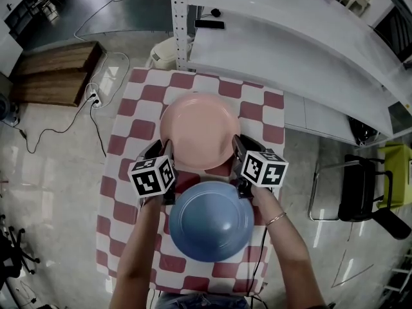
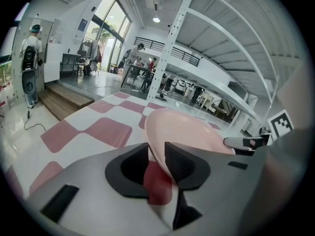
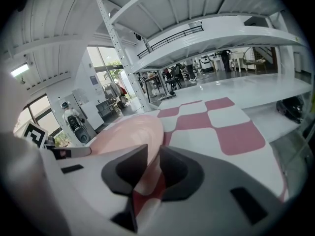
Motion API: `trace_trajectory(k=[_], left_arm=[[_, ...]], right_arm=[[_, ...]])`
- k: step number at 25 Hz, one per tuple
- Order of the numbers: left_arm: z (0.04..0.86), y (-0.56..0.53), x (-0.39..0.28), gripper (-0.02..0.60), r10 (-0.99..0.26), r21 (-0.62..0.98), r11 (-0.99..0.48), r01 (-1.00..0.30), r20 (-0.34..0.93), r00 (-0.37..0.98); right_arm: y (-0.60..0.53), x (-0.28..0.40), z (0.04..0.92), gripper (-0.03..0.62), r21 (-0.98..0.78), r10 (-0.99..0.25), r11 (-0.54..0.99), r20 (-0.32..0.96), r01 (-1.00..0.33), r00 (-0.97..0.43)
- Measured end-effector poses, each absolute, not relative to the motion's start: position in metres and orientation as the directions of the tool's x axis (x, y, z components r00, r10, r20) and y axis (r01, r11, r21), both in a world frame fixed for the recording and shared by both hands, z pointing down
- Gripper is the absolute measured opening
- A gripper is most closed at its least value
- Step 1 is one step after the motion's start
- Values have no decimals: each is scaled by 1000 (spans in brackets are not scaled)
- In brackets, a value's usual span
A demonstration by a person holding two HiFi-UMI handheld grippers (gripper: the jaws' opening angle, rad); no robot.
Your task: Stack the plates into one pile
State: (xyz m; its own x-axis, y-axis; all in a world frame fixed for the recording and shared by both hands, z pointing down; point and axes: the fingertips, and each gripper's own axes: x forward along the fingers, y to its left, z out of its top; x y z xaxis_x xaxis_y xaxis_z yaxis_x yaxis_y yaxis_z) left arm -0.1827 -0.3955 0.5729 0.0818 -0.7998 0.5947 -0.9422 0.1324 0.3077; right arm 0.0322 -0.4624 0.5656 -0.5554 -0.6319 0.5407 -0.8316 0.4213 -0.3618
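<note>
The left gripper (image 2: 156,149) stands with its jaws apart, and the near rim of the pink plate (image 1: 196,131) runs through the gap, leaning on one pad while red cloth shows past the other, so it is loosely straddled, not clamped. The right gripper (image 3: 153,154) is likewise unclenched, with the plate's opposite rim between its pads (a sliver of cloth is visible beside it). The pink plate lies at the middle of the red-and-white checked tablecloth (image 1: 132,131). The blue plate (image 1: 211,221) sits just beside it, nearer the person, not yet stacked.
</note>
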Motion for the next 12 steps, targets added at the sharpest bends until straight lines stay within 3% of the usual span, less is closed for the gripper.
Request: trace_trajectory(k=[12], left_arm=[[564, -392, -187, 103, -817, 286, 142, -948, 575, 51]], right_arm=[[-458, 27, 554, 80, -336, -651, 447, 513, -829, -559]])
